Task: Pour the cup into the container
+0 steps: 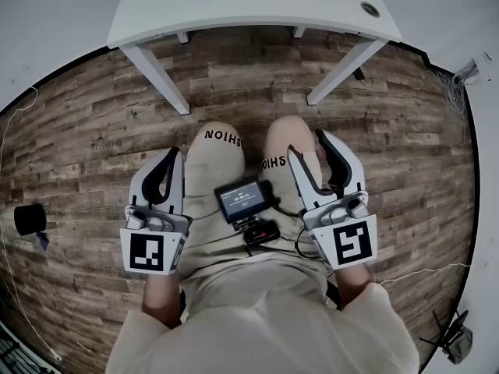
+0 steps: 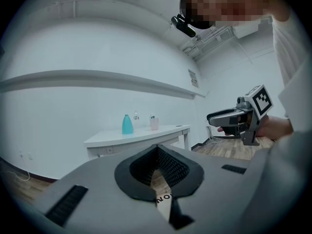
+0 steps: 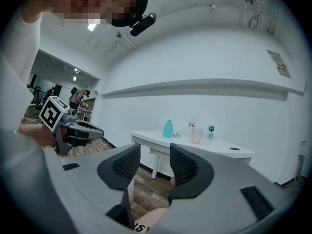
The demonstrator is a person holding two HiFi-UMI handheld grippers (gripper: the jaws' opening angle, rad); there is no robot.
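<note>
Cup stands upright on the white surface, well ahead of both tongs and nearer the right tongs, slightly parted and empty, than the left tongs, closed on nothing.

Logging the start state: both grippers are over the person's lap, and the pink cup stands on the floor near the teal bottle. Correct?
Not the floor. The pink cup stands on the white table, near the teal bottle, as the right gripper view shows. The rest holds.
</note>
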